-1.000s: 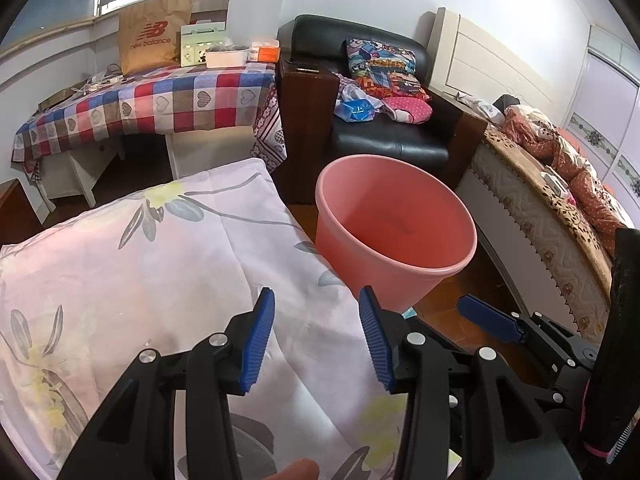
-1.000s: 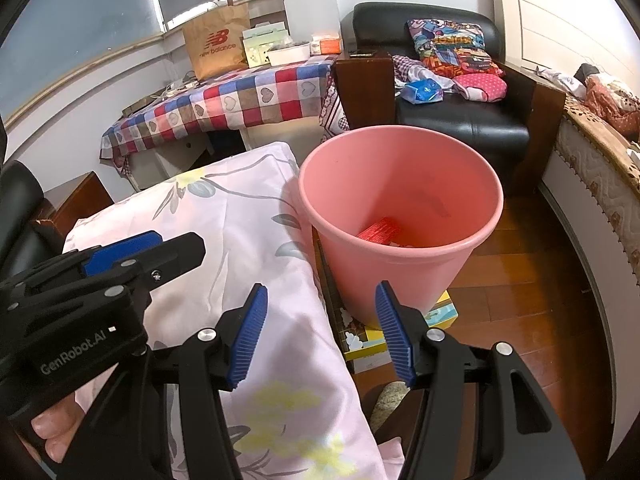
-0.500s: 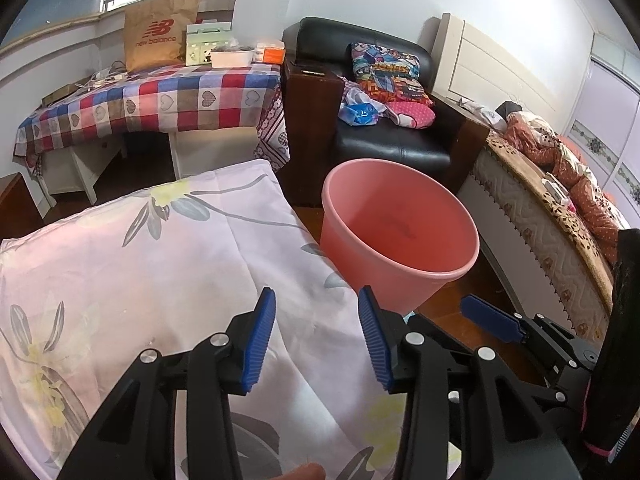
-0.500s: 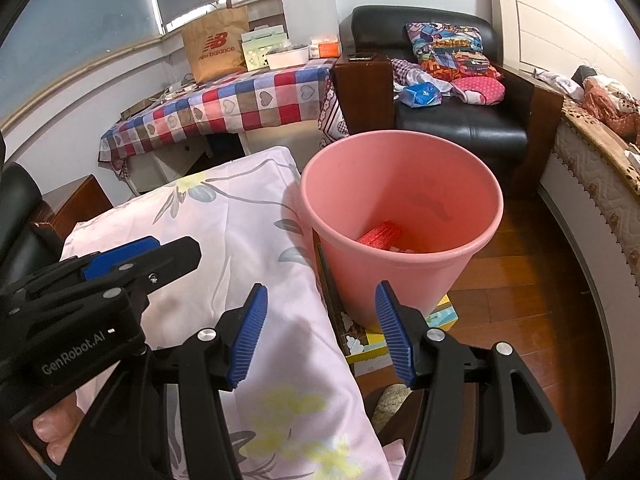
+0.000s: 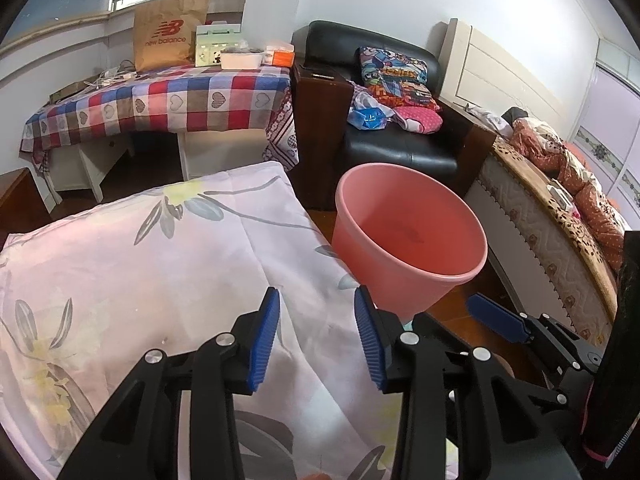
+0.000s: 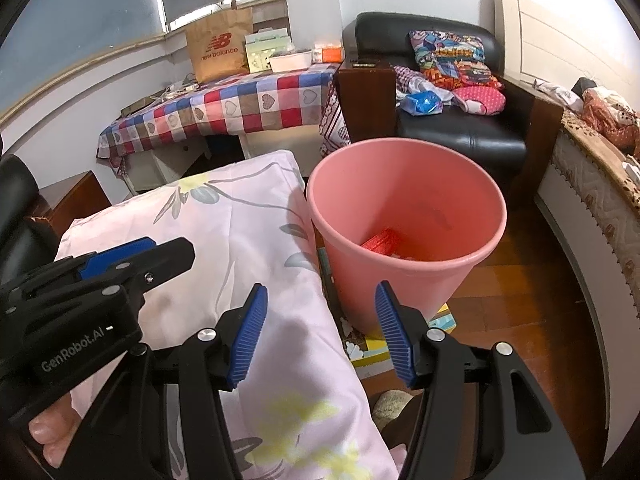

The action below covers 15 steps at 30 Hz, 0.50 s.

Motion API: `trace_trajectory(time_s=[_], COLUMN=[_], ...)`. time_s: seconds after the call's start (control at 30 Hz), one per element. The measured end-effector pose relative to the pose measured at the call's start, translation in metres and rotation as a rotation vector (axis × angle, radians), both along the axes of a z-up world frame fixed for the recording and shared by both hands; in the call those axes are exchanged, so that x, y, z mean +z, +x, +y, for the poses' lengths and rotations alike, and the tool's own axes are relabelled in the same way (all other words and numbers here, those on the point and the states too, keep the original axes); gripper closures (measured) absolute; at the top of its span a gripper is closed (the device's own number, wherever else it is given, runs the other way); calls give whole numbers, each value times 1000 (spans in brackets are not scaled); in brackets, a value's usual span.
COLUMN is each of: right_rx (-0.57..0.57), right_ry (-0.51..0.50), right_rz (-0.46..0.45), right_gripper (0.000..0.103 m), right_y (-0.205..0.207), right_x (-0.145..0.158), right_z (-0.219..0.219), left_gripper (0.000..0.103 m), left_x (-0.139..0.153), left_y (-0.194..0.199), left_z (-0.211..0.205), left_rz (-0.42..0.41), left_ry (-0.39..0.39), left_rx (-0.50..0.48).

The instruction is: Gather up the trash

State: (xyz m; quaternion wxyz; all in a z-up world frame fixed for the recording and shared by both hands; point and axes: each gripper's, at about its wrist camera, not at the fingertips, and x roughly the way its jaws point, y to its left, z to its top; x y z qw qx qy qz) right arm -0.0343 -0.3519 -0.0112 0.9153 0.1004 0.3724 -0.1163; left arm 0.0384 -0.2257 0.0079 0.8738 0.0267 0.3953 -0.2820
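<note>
Left side: the worktop, covered by a pale floral cloth, fills the left and centre of both views. No loose trash is visible on the cloth from either camera.

The left claw hovers over the cloth near its right edge. Its jaws stand apart at a moderate gap and hold nothing. In the right wrist view the same claw appears at the left, above the cloth.

Centre right: the pink bin stands on the floor just beside the worktop's right edge. Inside it lies a red packet with some paler scraps next to it. A yellow and blue box lies flat on the floor at the bin's base, apparently partly under it.

Right side: the right claw is held over the gap between worktop edge and bin. Its jaws are spread wide and empty. The bed runs along the far right.

Step in hand, as a judgement: between pickups. Some trash is already in the bin and both claws are free.

Next move: locate the next item. None is confirmed in view; the floor box is a possible candidate. Then lower one claw over it, close, and carry it above the bin rim before release.
</note>
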Motion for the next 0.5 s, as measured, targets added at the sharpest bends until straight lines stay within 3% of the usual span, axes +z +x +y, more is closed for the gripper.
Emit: trace_trajectory(time_s=[0.5], right_rx=[6], right_ry=[-19], right_rz=[-19], right_gripper=[46], right_y=[4], right_x=[2], right_z=[8], left_gripper=[66], left_x=[-1], left_y=[4], left_z=[12], left_rz=[-9], left_ry=[-2], left_rx=[28])
